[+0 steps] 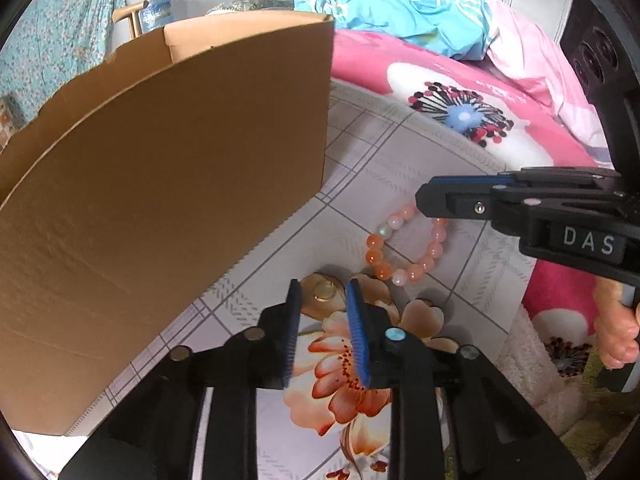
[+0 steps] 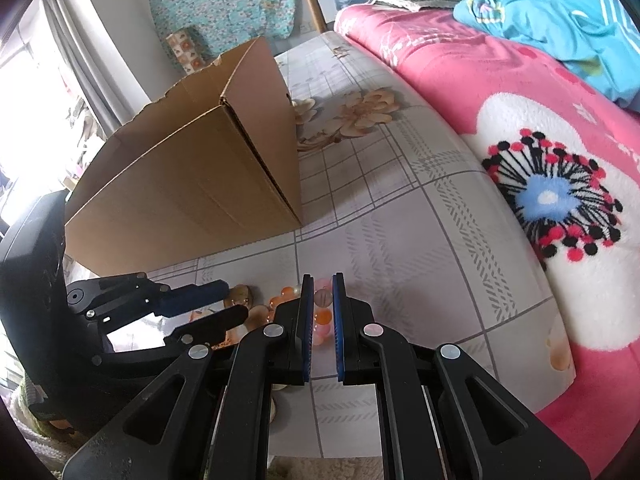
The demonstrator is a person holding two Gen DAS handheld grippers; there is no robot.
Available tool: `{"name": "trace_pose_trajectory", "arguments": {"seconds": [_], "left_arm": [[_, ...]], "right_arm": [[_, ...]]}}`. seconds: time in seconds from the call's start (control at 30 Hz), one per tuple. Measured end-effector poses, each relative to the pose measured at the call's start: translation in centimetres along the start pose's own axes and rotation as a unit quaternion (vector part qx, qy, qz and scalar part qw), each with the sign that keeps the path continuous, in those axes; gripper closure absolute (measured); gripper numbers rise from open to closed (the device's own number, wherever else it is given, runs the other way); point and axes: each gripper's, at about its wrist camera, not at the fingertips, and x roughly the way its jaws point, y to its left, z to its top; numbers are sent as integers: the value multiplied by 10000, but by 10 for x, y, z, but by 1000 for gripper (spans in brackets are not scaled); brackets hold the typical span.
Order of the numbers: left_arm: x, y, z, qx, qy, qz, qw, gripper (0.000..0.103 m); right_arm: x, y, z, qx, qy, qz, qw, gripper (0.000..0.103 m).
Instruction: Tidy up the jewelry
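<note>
A tall cardboard box (image 1: 160, 184) fills the left of the left wrist view, standing on the floral cloth (image 1: 400, 168) with its open top away from the camera. Its near wall runs right alongside the work spot and crowds the left side of the left gripper (image 1: 323, 284).

That gripper's jaws stand a little apart, nothing pressed between the blue pads. Just ahead of the tips a small gold ring (image 1: 323, 291) lies flat on a printed brown flower, between the line of the two fingers but untouched as far as can be seen.

Just right of the ring and farther from the camera lies the bead bracelet (image 1: 404, 246), an orange and pale pink loop flat on the cloth. The loop is slightly oval, its long axis running from near left to far right in this view.

The right gripper (image 1: 424, 200) comes in from the right, its tip over the far edge of the loop. In its own view its jaws are nearly closed, with a clear bead (image 2: 322, 298) seen in the narrow gap; whether the pads press on it I cannot tell.

A pink fleece blanket (image 1: 460, 92) borders the cloth on the right, with a blue bundle of bedding (image 1: 392, 4) beyond.
</note>
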Motion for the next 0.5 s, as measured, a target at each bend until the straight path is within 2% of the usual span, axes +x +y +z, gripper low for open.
{"name": "trace_pose_trajectory", "arguments": {"seconds": [0.13,0.5], "left_arm": [[2,-5,2,138,17,196,9997,92],[0,-6,0,141,-41,185,9997,93]], "right_arm": [[2,-2,0,39,9,14,10000,96],[2,-3,1,48,-5,24,10000,96]]}}
